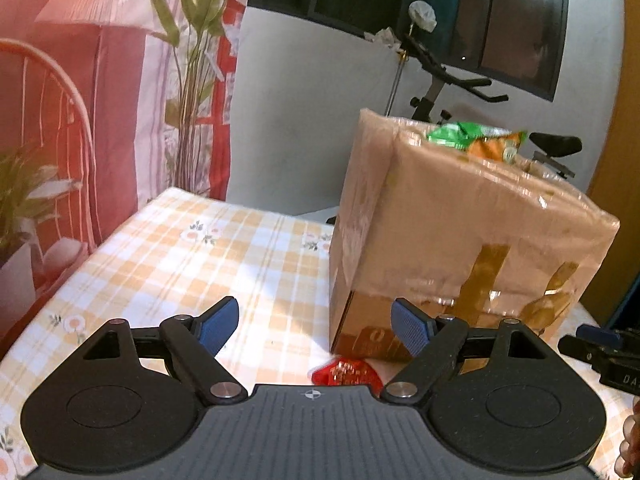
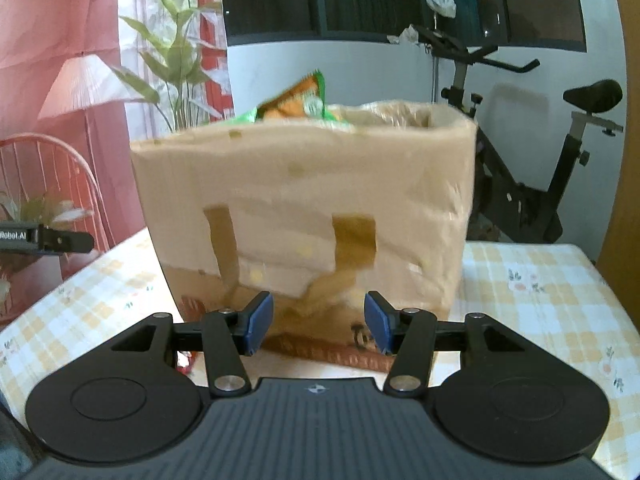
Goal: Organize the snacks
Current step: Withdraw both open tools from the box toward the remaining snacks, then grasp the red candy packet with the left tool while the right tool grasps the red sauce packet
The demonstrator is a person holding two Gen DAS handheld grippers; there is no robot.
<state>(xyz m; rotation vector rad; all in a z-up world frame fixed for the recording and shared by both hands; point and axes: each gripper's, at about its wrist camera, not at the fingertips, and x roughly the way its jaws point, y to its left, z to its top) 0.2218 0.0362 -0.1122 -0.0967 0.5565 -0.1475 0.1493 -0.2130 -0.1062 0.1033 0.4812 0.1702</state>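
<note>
A taped cardboard box (image 1: pixel 460 232) stands on the checked tablecloth (image 1: pixel 180 256); it also fills the right wrist view (image 2: pixel 304 208). A green and orange snack bag (image 1: pixel 476 140) sticks out of its open top, also seen in the right wrist view (image 2: pixel 300 104). A red snack packet (image 1: pixel 344 372) lies on the cloth by the box's near corner, just ahead of my left gripper (image 1: pixel 316 326), which is open and empty. My right gripper (image 2: pixel 318 326) is open and empty, close in front of the box's side. A bit of red packet (image 2: pixel 185 360) shows at its left.
An exercise bike (image 2: pixel 532 184) stands behind the table at the right. A tall plant (image 2: pixel 176 60) and a red curtain (image 1: pixel 72 80) are at the left. The table's right edge (image 2: pixel 612 292) lies near the box. The other gripper shows at the frame's edge (image 1: pixel 600 348).
</note>
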